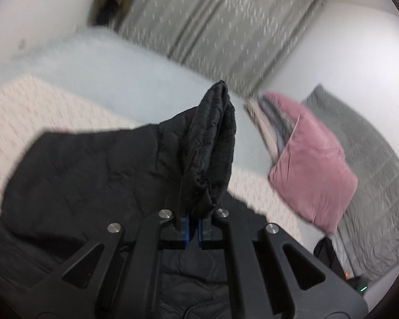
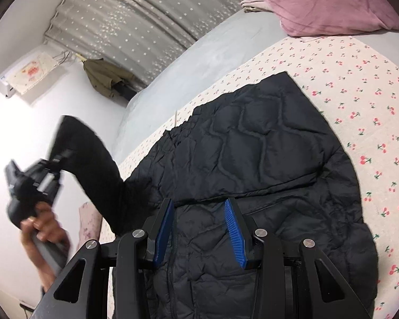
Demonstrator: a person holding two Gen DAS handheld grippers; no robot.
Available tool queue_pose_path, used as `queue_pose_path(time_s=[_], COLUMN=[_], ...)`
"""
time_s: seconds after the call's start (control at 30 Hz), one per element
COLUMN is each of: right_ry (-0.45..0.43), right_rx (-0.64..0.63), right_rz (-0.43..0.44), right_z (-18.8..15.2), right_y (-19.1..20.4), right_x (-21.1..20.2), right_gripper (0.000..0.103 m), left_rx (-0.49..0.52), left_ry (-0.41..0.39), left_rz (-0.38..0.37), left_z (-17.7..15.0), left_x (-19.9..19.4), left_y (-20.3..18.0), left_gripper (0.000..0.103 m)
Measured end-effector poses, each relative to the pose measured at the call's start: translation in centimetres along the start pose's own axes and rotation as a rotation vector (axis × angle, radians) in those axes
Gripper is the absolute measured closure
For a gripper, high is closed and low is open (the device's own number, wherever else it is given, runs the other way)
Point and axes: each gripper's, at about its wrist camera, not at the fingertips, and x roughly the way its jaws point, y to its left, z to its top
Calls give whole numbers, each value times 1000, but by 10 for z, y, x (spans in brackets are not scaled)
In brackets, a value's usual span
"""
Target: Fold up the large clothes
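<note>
Black quilted fabric fills the foreground of both views: a puffer jacket (image 2: 266, 159) lies spread flat across the bed, its diamond stitching plain in the right wrist view and a zipper line running down its near part. It rests on a cream sheet (image 2: 359, 85) printed with small red cherries, which covers the near half of the bed; beyond that a pale blue-grey blanket (image 2: 199, 61) stretches toward the wall. A grey curtain (image 2: 135, 18) with small white flecks hangs behind the bed. At the head end a pink pillow (image 1: 311, 159) leans against a grey quilted cover (image 1: 372, 175), with what looks like a stack of folded cloth (image 1: 268, 125) just beside it, though motion blur makes that hard to confirm. An olive coat (image 2: 106, 77) hangs by the curtain, and a wall air conditioner (image 2: 29, 77) under a patterned cover sits to its left.

One sleeve (image 1: 212, 148) of the jacket is lifted off the bed, rising in an arc from the body of the garment. The left gripper (image 1: 193, 226) is clamped on the sleeve near its cuff end, blue pads pressed close with fabric between them; the person's hand (image 2: 42, 226) is wrapped round its handle. The right gripper (image 2: 199, 228) hangs over the jacket's near middle with its blue-padded fingers (image 2: 234, 231) spread wide, holding nothing.
</note>
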Motion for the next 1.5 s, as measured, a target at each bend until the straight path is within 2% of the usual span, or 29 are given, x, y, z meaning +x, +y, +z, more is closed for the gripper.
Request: queue_pose_path(time_s=[0.17,0.27,0.33,0.47,0.6,0.73,0.83,0.97,1.03,1.13,1.23,1.33,1.43,1.5], right_ry=[-2,5,12,21,35,33,26,22,21,18,9,-37,-72,-95], right_rx=[28,27,20,4,-3,-14,-31,-49,-61,-79,-82,-76,-76,-63], right_rz=[-8,-23,-30,-72,-99,-120,-141,-164,-173,-191,-196,-197,-219,-247], right_z=[3,2,2,2,1,1,1,0,0,-1,-1,-6,-19,-33], right_y=[-8,-9,-9,-9,-11,-11,-9,-7,-5,-4,-6,-11,-23,-39], right_x=[-1,2,3,9,14,16,15,16,17,17,10,-9,-31,-48], right_gripper=[63,63,62,62,62,62,61,60,60,59,59,56,44,42], left_rx=[-43,-81,-86,-86,-102,-97,-93,-187,-250,-288,-273,-226,-226,-252], left_ry=[166,266,295,311,262,205,167,118,121,140,161,189,216,212], left_rz=[4,-11,-8,-13,-48,-67,1,129,207,275,301,348,362,338], left_z=[-46,-68,-76,-82,-69,-53,-45,-45,-50,-58,-69,-85,-105,-119], left_x=[56,78,85,78,41,-1,-41,-96,-120,-149,-180,-204,-227,-242], left_y=[11,17,23,33,47,62,90,156,193,231,251,263,278,289], left_gripper=[97,84,76,73,52,45,41,40,40,40,40,40,40,40])
